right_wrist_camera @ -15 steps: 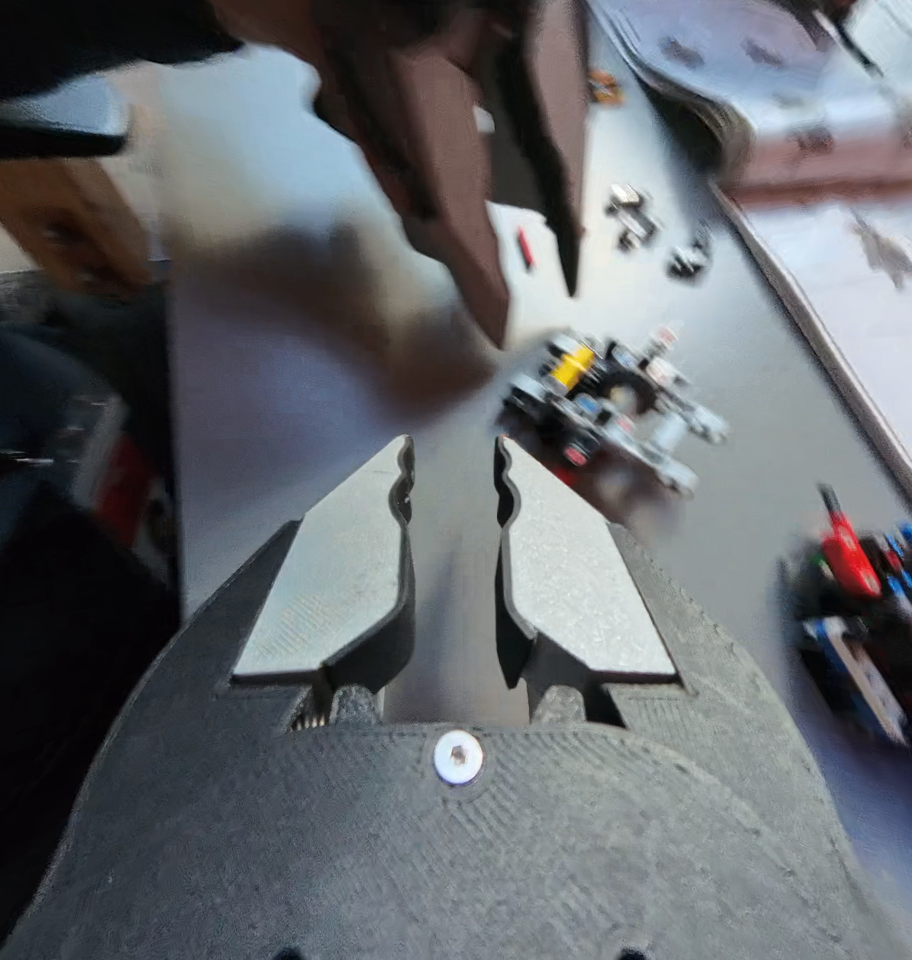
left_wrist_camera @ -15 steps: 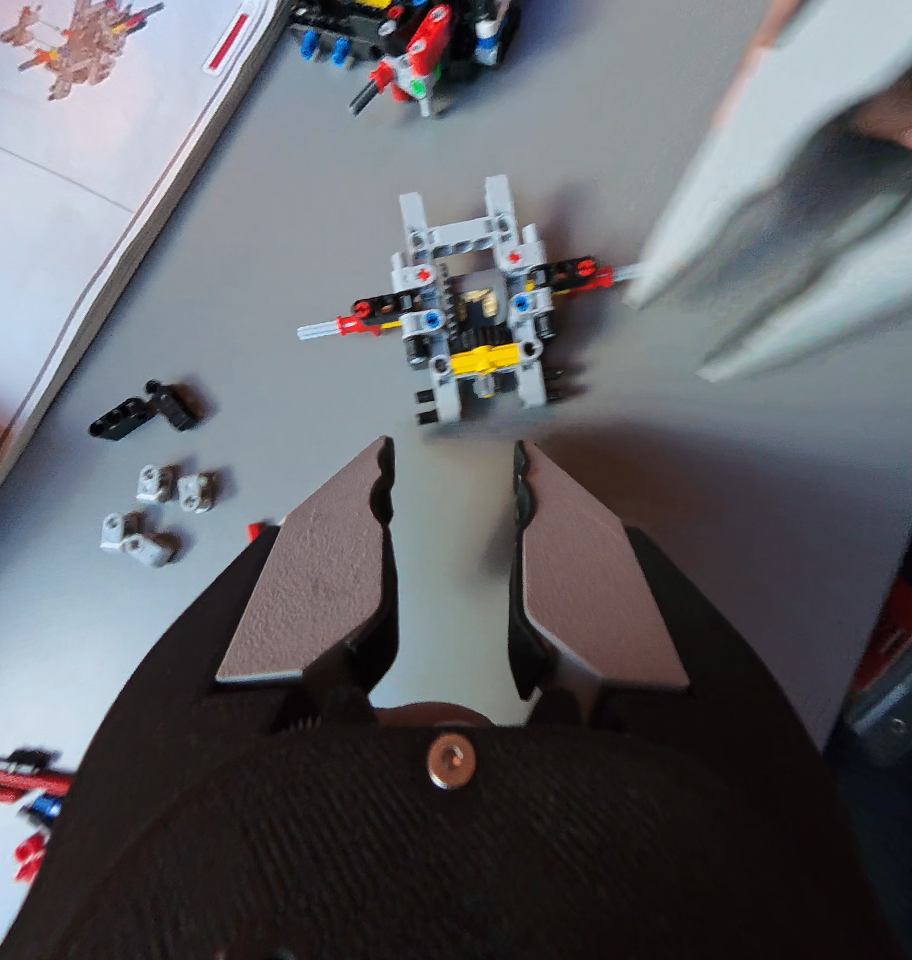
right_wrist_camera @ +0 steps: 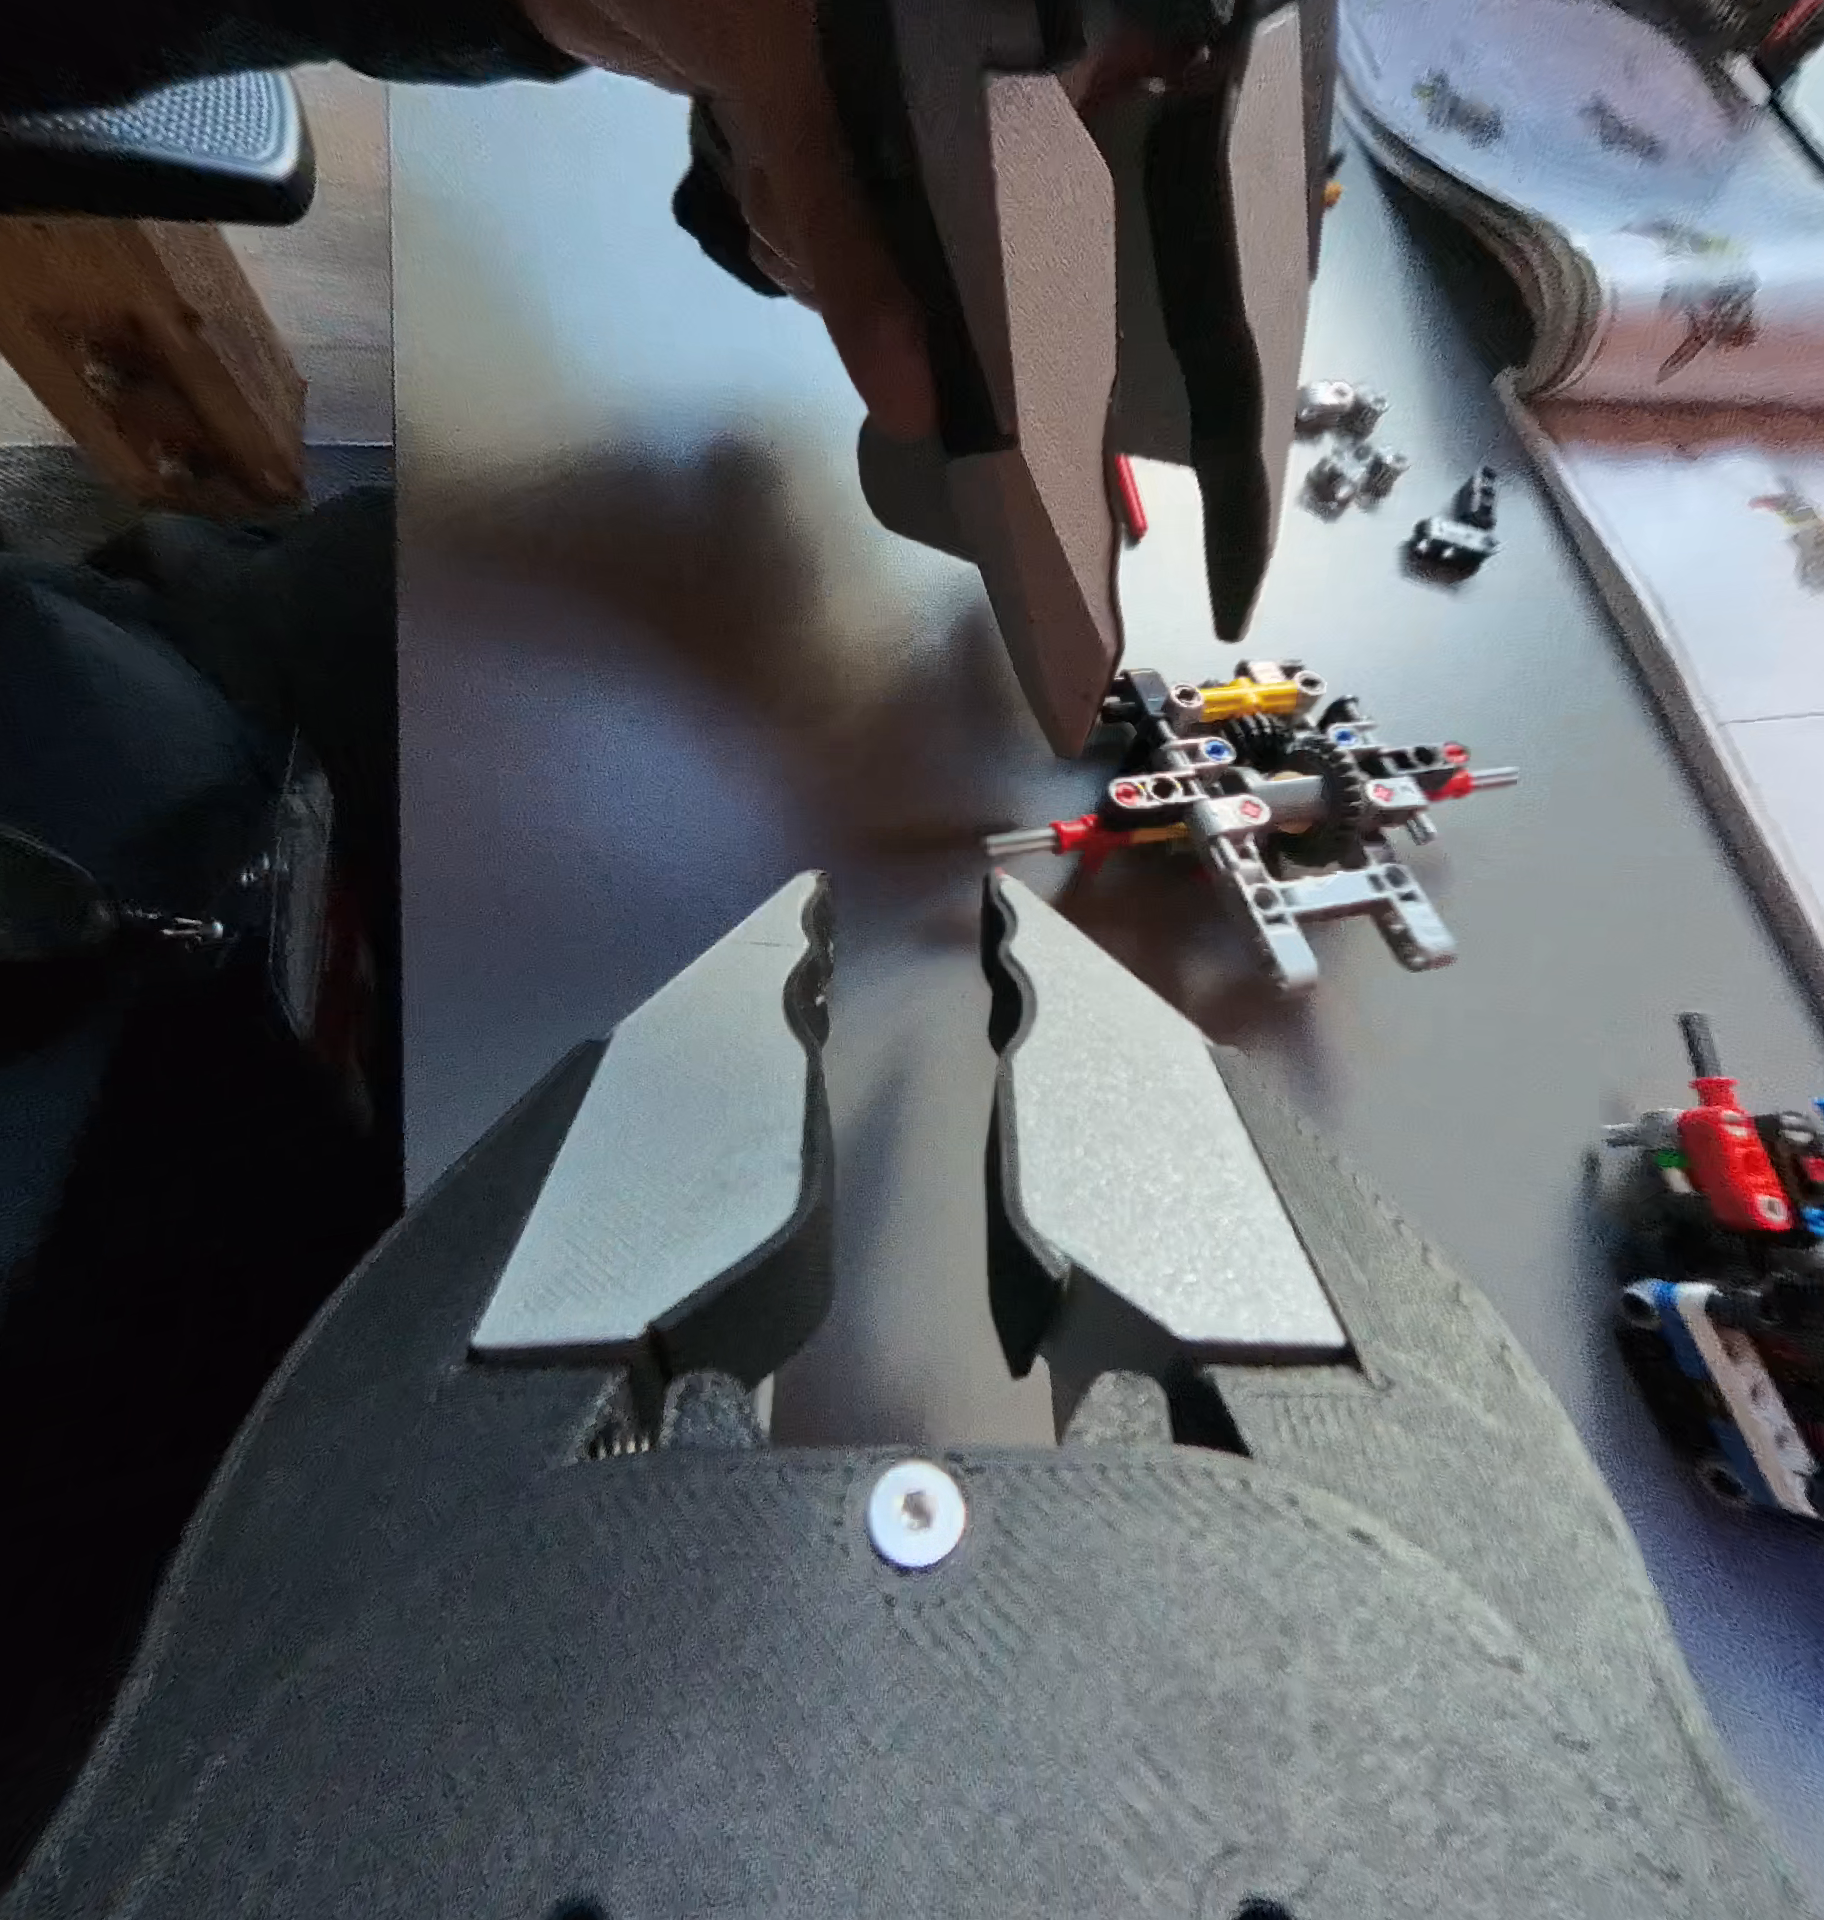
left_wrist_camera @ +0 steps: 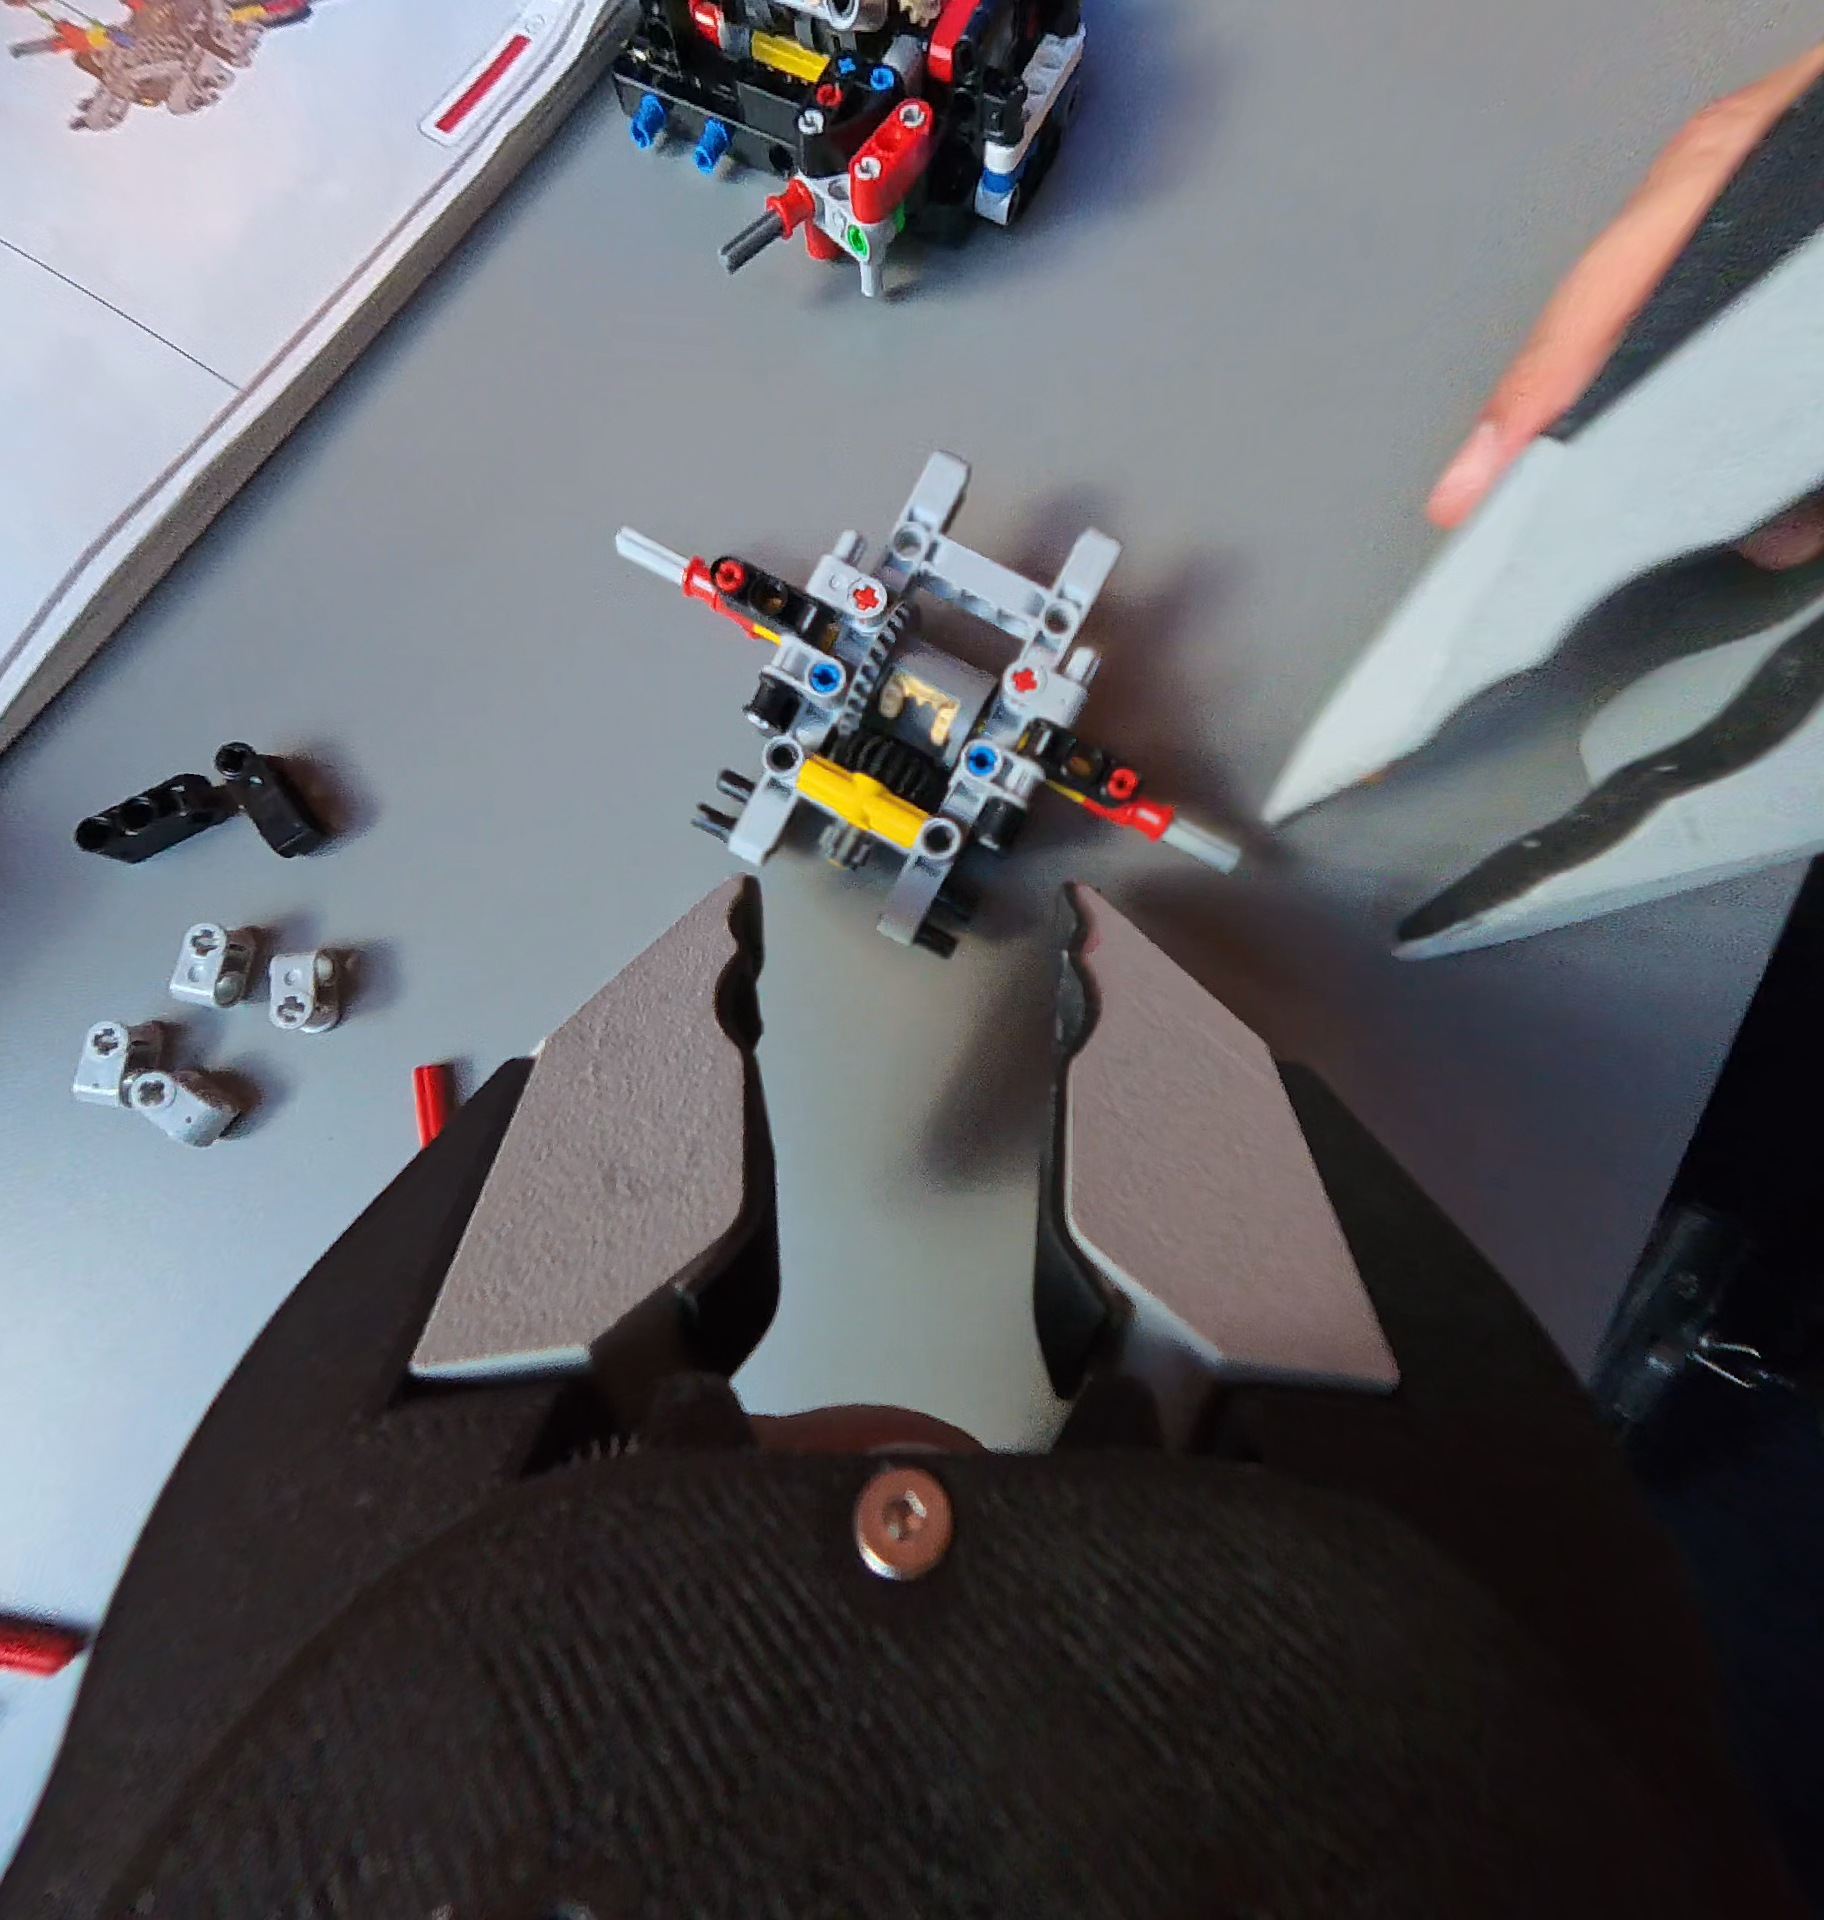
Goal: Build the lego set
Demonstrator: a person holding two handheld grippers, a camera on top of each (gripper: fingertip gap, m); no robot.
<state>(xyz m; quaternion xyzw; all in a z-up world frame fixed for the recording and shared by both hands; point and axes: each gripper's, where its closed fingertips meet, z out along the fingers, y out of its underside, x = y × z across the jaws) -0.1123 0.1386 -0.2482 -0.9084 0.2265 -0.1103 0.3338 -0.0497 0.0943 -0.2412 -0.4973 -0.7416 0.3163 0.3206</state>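
Sitting on the grey table (left_wrist_camera: 1303, 312), the small grey gear assembly (left_wrist_camera: 918, 707) with its yellow connector (left_wrist_camera: 861, 800) and two protruding axles lies free, gripped by nothing. The left gripper (left_wrist_camera: 903, 904) hangs just short of its near frame legs, fingers spread wide and bare. The right gripper (right_wrist_camera: 908, 899) sits beside the red-tipped axle end (right_wrist_camera: 1033, 840), fingers narrowly parted and bare, not touching it. To grip well, I judge the wide fingers should straddle the stiff grey frame, not the thin axles, and come down square. Loose grey connectors (left_wrist_camera: 253, 977), black pieces (left_wrist_camera: 201, 805), a larger model (left_wrist_camera: 866, 114) and an instruction booklet (left_wrist_camera: 160, 312) lie around. Compared with half a second ago, the left fingers stand wider, and the assembly looks turned and nearer in its view.
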